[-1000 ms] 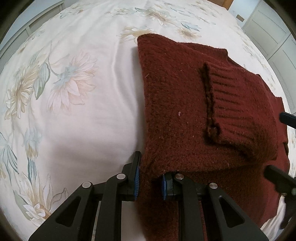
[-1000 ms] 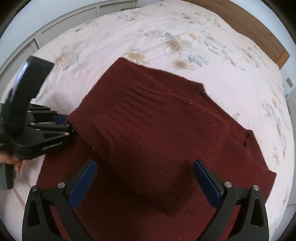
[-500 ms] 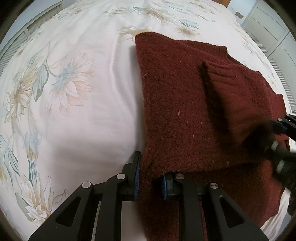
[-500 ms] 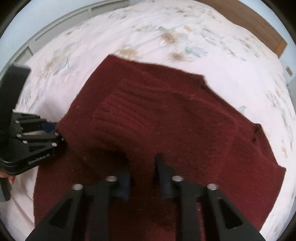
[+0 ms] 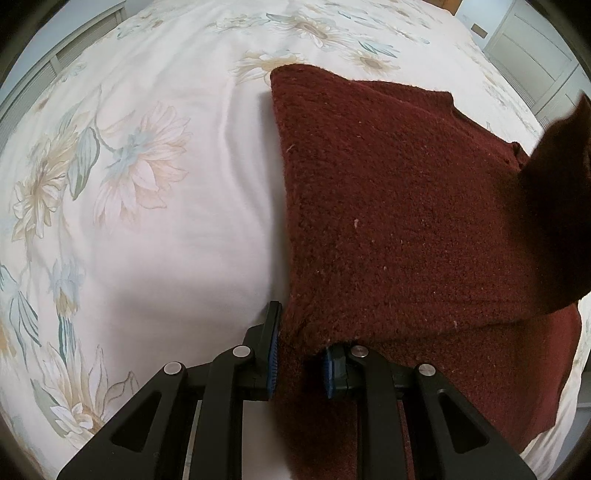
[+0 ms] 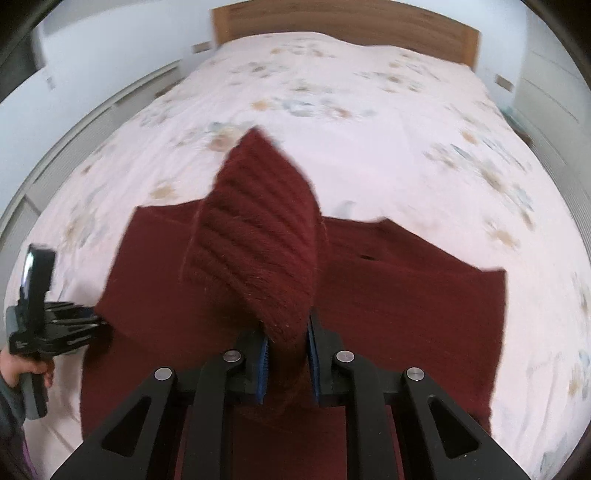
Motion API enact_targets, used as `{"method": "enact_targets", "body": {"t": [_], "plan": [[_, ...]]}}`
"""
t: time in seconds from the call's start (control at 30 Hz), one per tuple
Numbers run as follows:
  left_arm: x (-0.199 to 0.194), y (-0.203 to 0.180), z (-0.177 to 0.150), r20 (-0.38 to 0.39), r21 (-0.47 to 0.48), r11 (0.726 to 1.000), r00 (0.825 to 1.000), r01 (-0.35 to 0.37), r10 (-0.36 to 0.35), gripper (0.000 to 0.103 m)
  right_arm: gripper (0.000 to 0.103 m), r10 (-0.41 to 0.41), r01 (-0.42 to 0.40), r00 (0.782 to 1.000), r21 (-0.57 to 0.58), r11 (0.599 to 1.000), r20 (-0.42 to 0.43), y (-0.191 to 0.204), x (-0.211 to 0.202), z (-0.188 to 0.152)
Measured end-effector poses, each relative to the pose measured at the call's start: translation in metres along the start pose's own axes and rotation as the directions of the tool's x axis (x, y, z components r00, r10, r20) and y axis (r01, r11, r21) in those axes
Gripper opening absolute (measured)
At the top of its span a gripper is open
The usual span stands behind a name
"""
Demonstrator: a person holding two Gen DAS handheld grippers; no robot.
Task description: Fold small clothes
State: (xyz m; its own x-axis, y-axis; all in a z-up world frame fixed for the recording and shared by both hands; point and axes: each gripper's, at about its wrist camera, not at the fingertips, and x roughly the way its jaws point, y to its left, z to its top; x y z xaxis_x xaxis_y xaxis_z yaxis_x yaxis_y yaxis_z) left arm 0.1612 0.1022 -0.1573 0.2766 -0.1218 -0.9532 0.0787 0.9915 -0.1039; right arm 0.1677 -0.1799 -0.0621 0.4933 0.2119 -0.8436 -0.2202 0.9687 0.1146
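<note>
Right wrist view: the right gripper has its blue pads nearly together and still closing on a ribbed cuff of the dark red sweater, which stands up between the jaws in a lifted fold. At the left edge, the left gripper, held in a hand, bites the sweater's near left corner. In the left wrist view that gripper is clenched on the edge of the folded layer, pads pressing the knit from both sides. The sweater lies spread on a pale floral bedspread; past it, in the right wrist view, stands a wooden headboard.
</note>
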Motion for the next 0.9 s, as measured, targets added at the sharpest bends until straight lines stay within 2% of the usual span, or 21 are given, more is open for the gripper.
{"method": "enact_targets", "body": {"t": [0.2,0.4,0.47,0.6,0.67,0.7,0.83,0.9], "plan": [[-0.001,-0.011,-0.003,0.02,0.033,0.998,0.998,-0.053,0.052,0.017,0.017,-0.025,0.031,0.998,0.102,0.994,-0.056,-0.04,0.018,-0.021],[0.0,-0.014,-0.003,0.014,0.039,0.997,0.998,-0.063,0.062,0.017,0.021,-0.058,0.075,0.992,0.157,0.985,-0.108,-0.061,0.042,-0.04],[0.001,-0.014,-0.004,0.015,0.038,0.997,0.998,-0.063,0.062,0.017,0.03,-0.085,0.102,0.99,0.163,0.981,-0.112,-0.067,0.042,-0.046],[0.001,-0.015,-0.004,0.013,0.04,0.997,0.998,-0.064,0.063,0.017,0.038,-0.154,0.171,0.981,0.16,0.972,-0.118,-0.086,0.037,-0.054],[0.0,-0.014,-0.003,0.012,0.038,0.997,0.998,-0.063,0.063,0.017,0.046,-0.171,0.192,0.976,0.162,0.968,-0.132,-0.098,0.035,-0.06],[0.0,-0.013,-0.003,0.012,0.036,0.997,0.998,-0.063,0.063,0.017,0.047,-0.177,0.199,0.974,0.16,0.967,-0.14,-0.102,0.034,-0.064],[-0.002,-0.014,-0.004,0.019,0.032,0.996,0.997,-0.078,0.077,0.019,0.07,-0.188,0.217,0.967,0.168,0.962,-0.174,-0.119,0.033,-0.081],[-0.003,-0.016,-0.005,0.028,0.038,0.995,0.996,-0.087,0.086,0.019,0.074,-0.182,0.213,0.968,0.178,0.961,-0.174,-0.124,0.031,-0.087]]}}
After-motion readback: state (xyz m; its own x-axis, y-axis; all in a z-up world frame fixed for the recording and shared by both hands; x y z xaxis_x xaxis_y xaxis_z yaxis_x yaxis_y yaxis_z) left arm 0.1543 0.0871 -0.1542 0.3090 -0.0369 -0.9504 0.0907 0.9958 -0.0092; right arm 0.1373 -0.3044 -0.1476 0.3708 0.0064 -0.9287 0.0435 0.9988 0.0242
